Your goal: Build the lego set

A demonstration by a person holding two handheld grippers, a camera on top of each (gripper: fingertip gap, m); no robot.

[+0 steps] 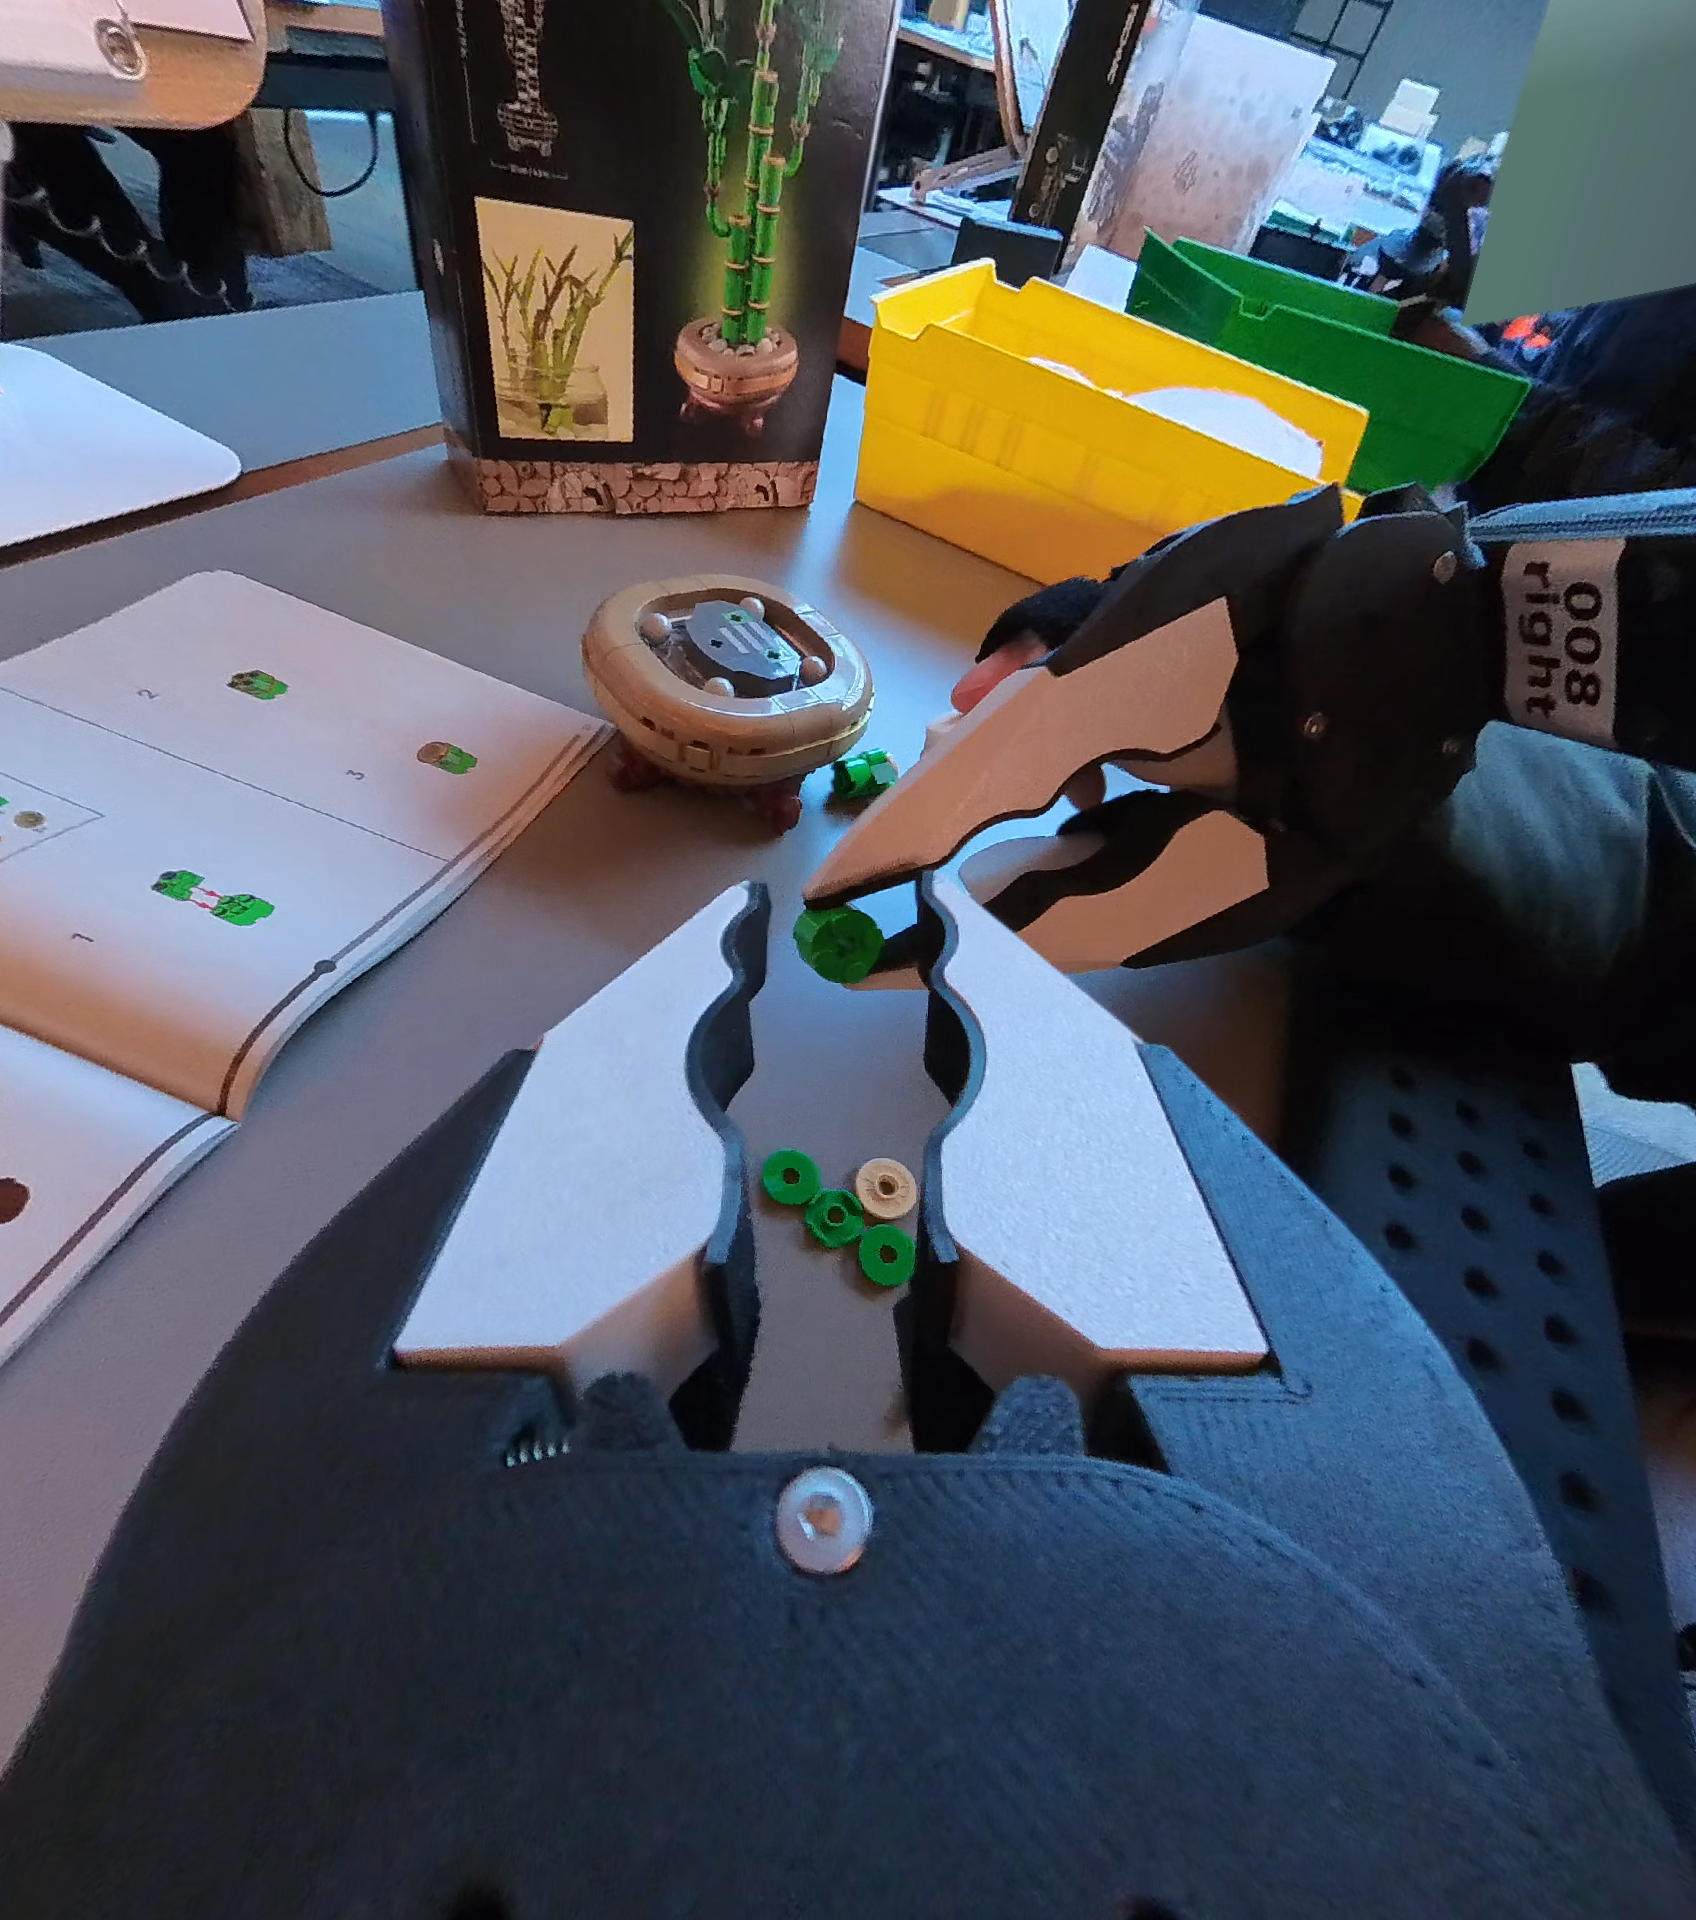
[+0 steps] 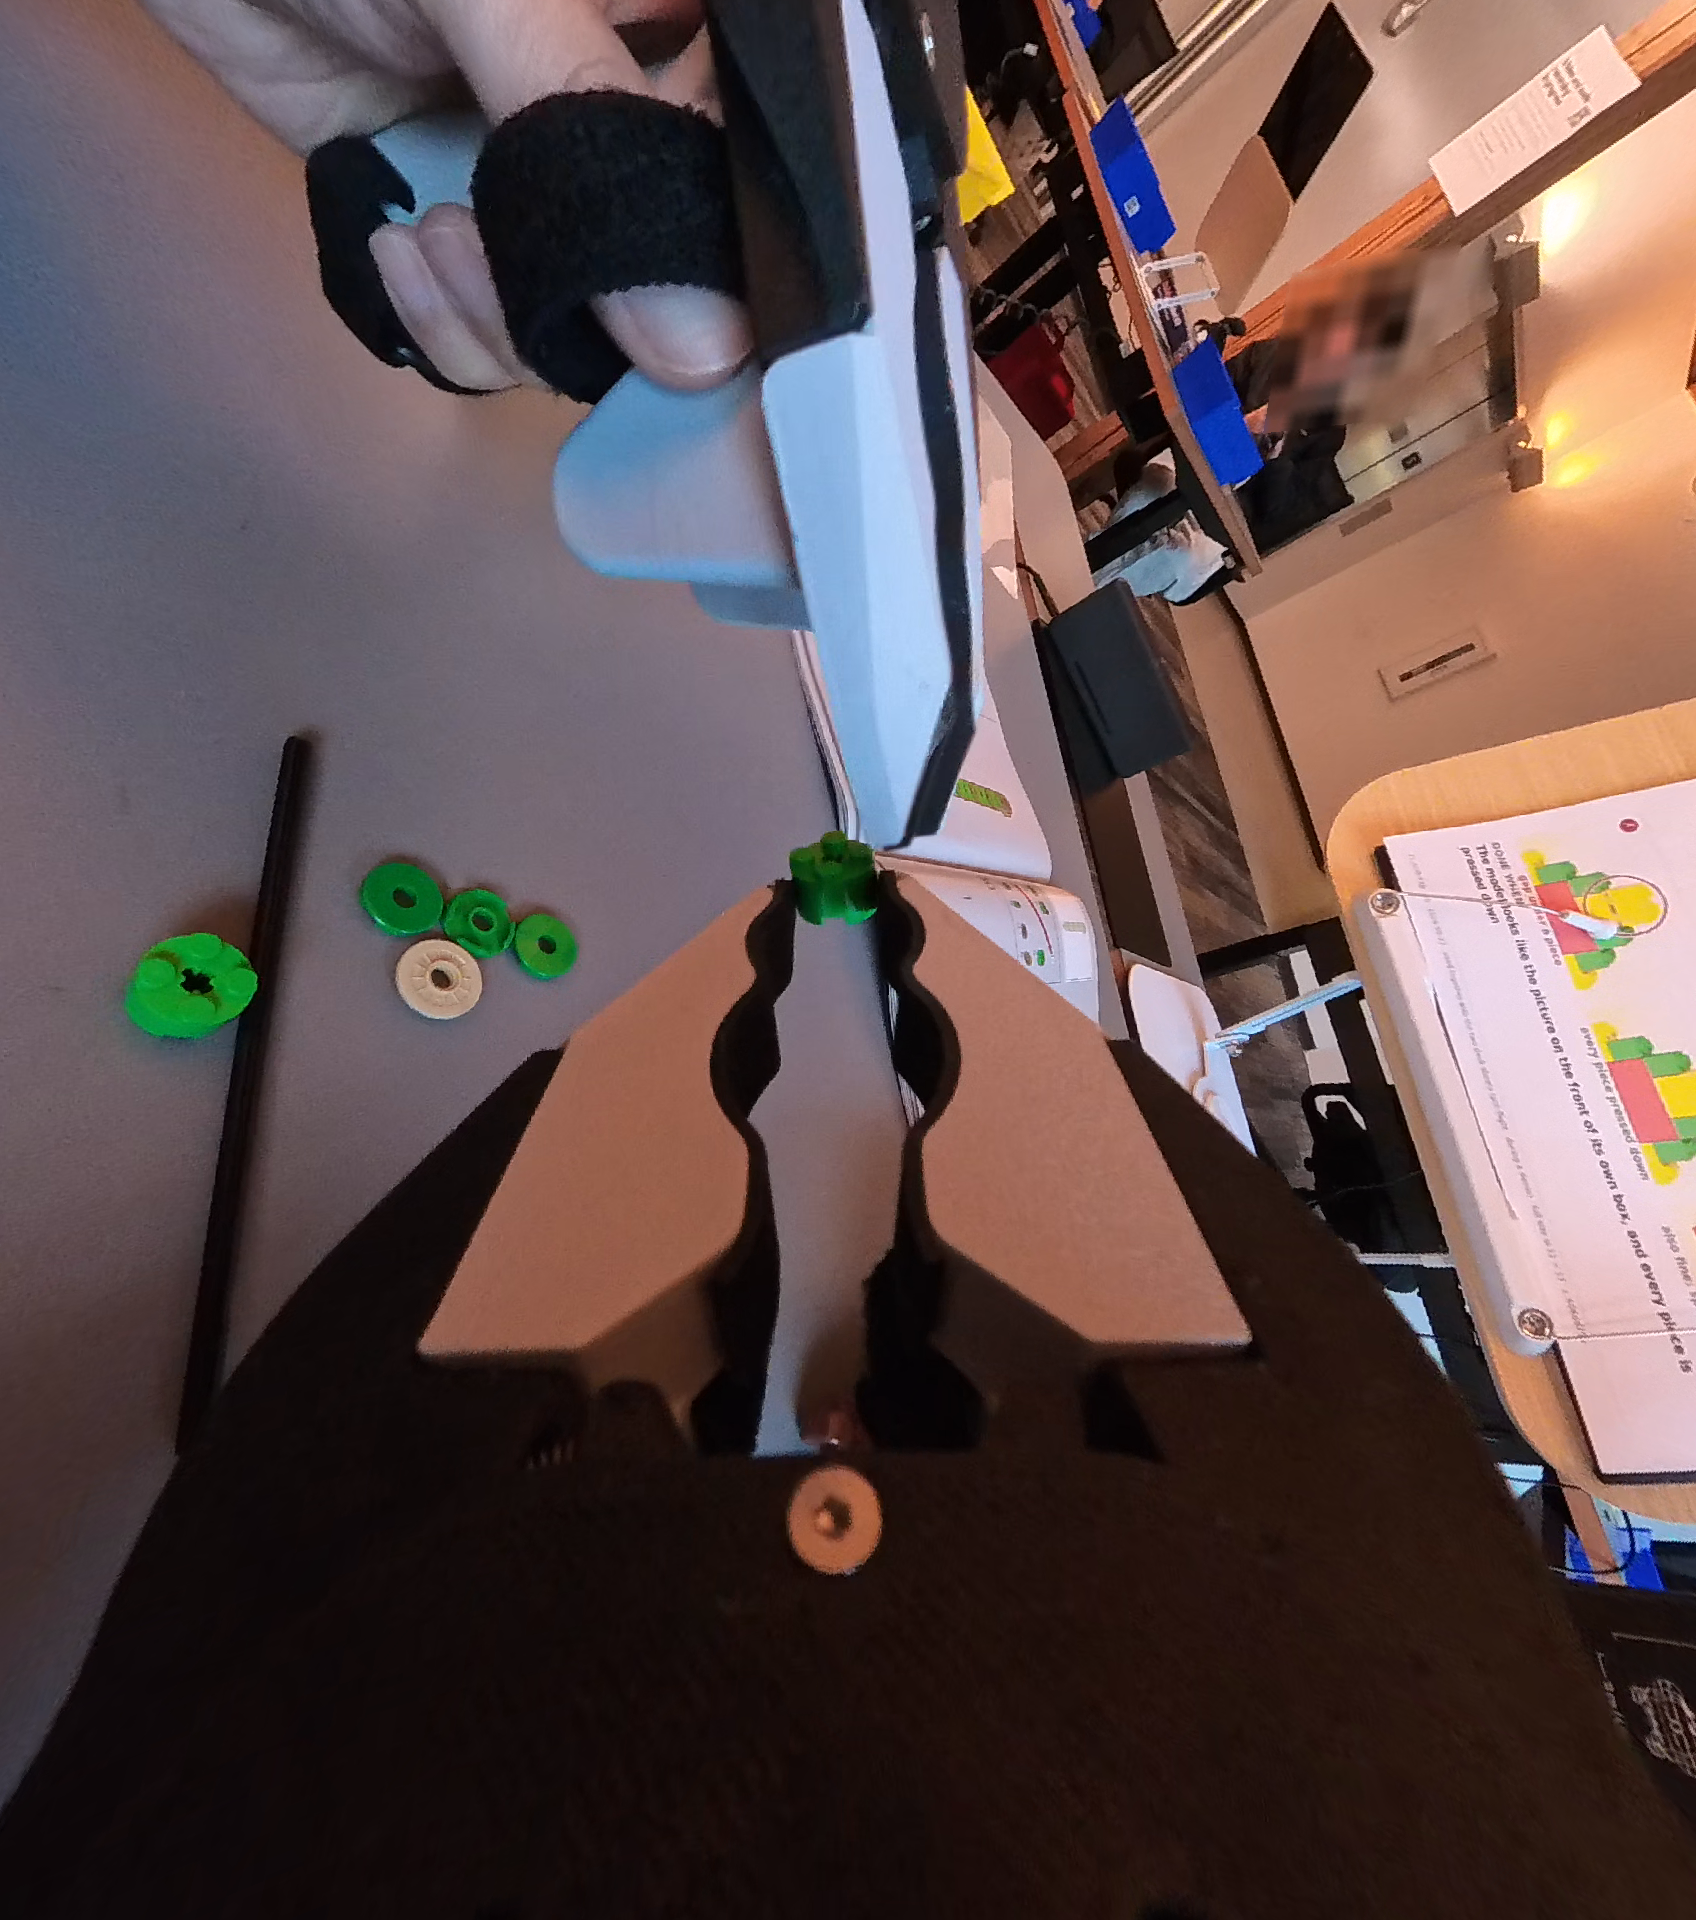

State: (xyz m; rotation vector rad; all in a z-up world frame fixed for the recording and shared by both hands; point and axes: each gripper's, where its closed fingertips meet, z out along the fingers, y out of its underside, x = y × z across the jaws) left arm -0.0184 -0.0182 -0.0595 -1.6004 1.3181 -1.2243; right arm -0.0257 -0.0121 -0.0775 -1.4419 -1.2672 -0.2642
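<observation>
My right gripper point(image 2: 833, 891) is shut on a small dark green round brick point(image 2: 831, 883) at its fingertips, above the grey table. In the left wrist view the right gripper point(image 1: 846, 935) comes in from the right and holds that brick point(image 1: 839, 940) between the tips of my left gripper point(image 1: 844, 909). The left gripper is open and empty, and its fingers stand apart on either side of the brick. The left gripper shows edge-on in the right wrist view point(image 2: 901, 821), with its tip just above the brick. The tan round pot base point(image 1: 728, 686) stands beyond.
Several small round plates, green point(image 1: 833, 1216) and one tan point(image 1: 885, 1184), lie on the table under the left gripper. A bright green round plate point(image 2: 189, 982) and a black rod point(image 2: 246, 1081) lie nearby. An open instruction booklet point(image 1: 200, 831), the set's box point(image 1: 636, 249), a yellow bin point(image 1: 1083, 416) and a green bin point(image 1: 1322, 353) surround them. Both grippers' tips are close together, under 4 cm apart.
</observation>
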